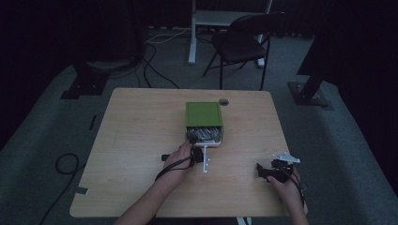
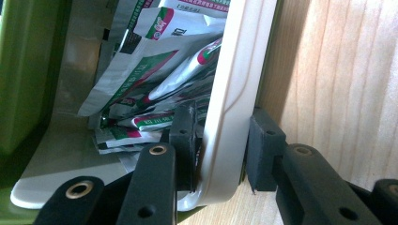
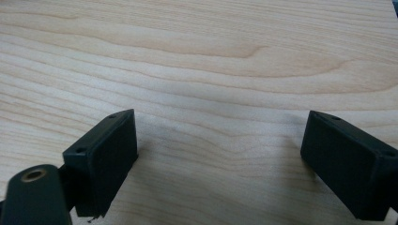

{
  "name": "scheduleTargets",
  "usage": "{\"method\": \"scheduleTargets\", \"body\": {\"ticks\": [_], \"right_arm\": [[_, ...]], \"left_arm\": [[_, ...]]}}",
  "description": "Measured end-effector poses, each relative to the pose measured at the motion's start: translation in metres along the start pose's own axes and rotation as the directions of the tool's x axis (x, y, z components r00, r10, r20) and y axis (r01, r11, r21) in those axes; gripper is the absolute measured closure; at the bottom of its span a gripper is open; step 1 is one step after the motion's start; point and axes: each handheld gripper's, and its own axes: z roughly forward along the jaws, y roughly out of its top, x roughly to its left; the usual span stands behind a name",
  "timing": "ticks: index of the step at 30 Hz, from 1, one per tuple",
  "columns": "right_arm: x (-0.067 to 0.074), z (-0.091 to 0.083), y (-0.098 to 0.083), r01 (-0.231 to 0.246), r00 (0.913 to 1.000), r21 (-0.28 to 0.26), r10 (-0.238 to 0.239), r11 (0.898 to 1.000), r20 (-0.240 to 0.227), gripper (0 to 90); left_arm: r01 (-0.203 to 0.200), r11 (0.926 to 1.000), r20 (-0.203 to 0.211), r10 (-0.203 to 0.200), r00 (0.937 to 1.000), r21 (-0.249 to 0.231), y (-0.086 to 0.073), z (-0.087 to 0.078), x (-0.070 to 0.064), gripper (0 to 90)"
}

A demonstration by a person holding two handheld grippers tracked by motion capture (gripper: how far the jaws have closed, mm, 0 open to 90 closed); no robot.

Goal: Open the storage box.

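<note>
White drawer tray (image 2: 233, 93), the sliding insert of the green box (image 1: 203, 114), sits partly drawn out toward the person, and we find its front wall standing directly between the jaws of the left gripper (image 2: 219, 152). In the left gripper view, the inner pad (image 2: 184, 140) lies against the inside face of that wall and the outer pad (image 2: 263, 150) sits at its outside face, so we read the jaws as clamped on the wall, at their narrowest setting. Just behind the inner pad, inside the tray, we see a loose heap of sachets (image 2: 155, 79) printed in white, green and red; they reach up to the pad, but we cannot tell whether they touch it. Beyond the outer pad lies bare wooden table (image 2: 347, 70).

In the high view, the left gripper (image 1: 197, 154) meets the near edge of the tray (image 1: 205, 142), with the left hand (image 1: 178, 157) behind it. The box stands near the table's middle, its closed end away from the person.

Well apart to the right, the right gripper (image 1: 267, 171) rests low over the table in the right hand (image 1: 288, 187). In the right gripper view its jaws (image 3: 220, 164) stand wide, with plain wood grain (image 3: 211, 70) between and ahead of them.
</note>
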Motion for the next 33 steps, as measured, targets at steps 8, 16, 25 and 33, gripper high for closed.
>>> {"method": "scheduleTargets", "body": {"ticks": [8, 16, 25, 33], "right_arm": [[0.0, 0.0, 0.0, 0.0, 1.0, 0.0, 0.0, 1.0, 0.0, 10.7], [0.0, 0.0, 0.0, -0.006, 0.9999, -0.001, 0.006, 1.0, 0.009, 10.8], [-0.001, 0.0, 0.0, -0.007, 0.9999, -0.001, 0.007, 1.0, 0.01, 11.0], [-0.001, 0.0, 0.0, -0.007, 0.9999, -0.002, 0.007, 1.0, 0.009, 11.1]], "left_arm": [[0.011, 0.9999, 0.011, -0.011, 0.9999, -0.007, 0.0, -0.005, -0.002, 69.2], [0.007, 0.9999, 0.011, -0.006, 0.9999, -0.013, 0.001, -0.013, -0.006, 69.3], [0.012, 0.9998, 0.027, -0.011, 0.9996, -0.015, 0.003, -0.024, -0.011, 69.3], [0.02, 0.9994, 0.024, -0.019, 0.9995, -0.027, 0.003, -0.033, -0.018, 69.3]]}}
